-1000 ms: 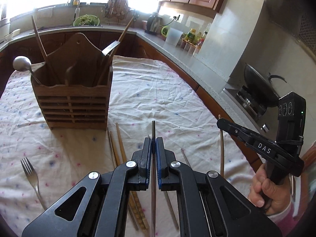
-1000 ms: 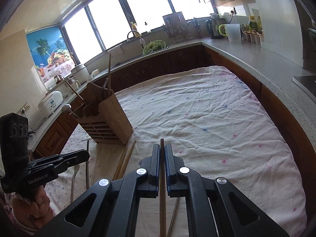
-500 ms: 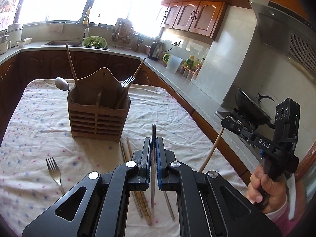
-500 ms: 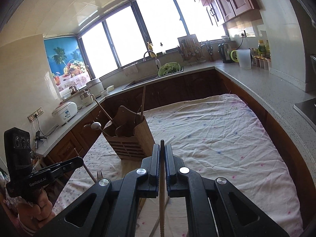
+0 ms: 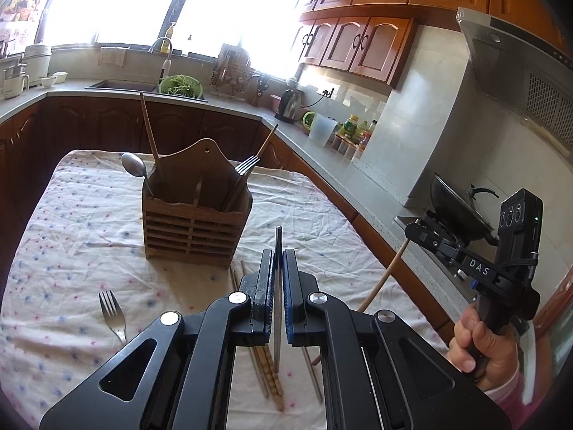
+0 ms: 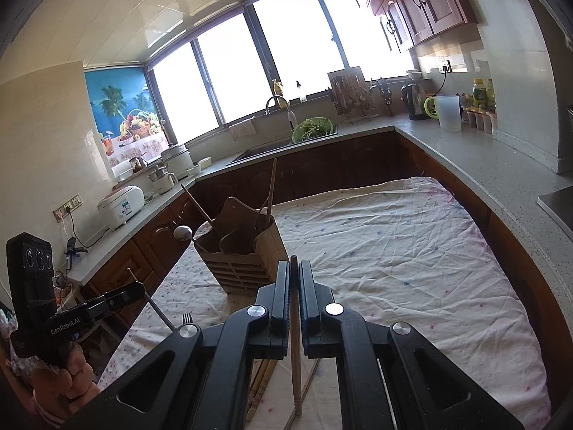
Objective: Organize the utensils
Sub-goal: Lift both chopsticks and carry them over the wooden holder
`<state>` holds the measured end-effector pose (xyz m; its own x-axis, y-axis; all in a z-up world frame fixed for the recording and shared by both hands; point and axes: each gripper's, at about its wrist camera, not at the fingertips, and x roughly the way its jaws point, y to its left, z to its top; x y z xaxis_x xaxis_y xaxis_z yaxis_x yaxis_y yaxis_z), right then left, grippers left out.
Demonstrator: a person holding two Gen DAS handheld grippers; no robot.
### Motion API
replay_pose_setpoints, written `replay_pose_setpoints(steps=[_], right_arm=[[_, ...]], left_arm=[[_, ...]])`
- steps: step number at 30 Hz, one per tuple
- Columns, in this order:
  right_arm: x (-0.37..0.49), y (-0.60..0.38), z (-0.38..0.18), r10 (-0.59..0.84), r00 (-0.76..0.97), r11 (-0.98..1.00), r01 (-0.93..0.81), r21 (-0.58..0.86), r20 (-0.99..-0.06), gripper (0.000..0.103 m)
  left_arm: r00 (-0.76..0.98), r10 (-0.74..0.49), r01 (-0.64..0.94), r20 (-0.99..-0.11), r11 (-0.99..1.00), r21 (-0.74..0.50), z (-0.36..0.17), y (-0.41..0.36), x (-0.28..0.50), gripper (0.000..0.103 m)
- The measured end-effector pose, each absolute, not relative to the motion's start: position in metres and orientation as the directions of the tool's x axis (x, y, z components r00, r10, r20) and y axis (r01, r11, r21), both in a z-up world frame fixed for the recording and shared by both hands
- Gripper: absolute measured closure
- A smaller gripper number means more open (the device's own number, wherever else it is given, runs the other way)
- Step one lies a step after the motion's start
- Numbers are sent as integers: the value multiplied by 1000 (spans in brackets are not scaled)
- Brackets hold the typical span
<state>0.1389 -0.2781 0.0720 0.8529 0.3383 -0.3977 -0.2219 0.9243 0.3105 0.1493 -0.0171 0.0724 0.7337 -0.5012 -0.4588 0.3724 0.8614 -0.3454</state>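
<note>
Wooden holder upright mid-cloth, already stocked: spoon and chopstick on its left side, fork and another stick on its right. Exact compartments hard to tell.

Left gripper clamped on a thin metal chopstick, jaws nearly closed, stick pointing forward towards the holder. Right gripper likewise pinched narrow on a wooden chopstick, upper end peeking past the fingertips, lower end hanging down towards the cloth. Both raised clear of the cloth, near the holder but not over it.

Step in hand, judged: carrying a picked-up stick in each hand to the holder. Next move calls for tipping each stick nearer vertical, lining its lower end over an open slot, lowering, then letting go. Thin sticks likely to swivel in so narrow a pinch; the tall back panel and the leaning utensils could snag them.

Left on the cloth: a loose fork to the left, more chopsticks lying below the left gripper. Task partway along.
</note>
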Motion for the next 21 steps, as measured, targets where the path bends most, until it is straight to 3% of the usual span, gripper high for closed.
replay_pose_setpoints(steps=[21], right_arm=[[178,-247,135,388,886,901,-307,306,-253,98]], left_arm=[[851,-392,299,-349,909,-290,130,25,192,99]])
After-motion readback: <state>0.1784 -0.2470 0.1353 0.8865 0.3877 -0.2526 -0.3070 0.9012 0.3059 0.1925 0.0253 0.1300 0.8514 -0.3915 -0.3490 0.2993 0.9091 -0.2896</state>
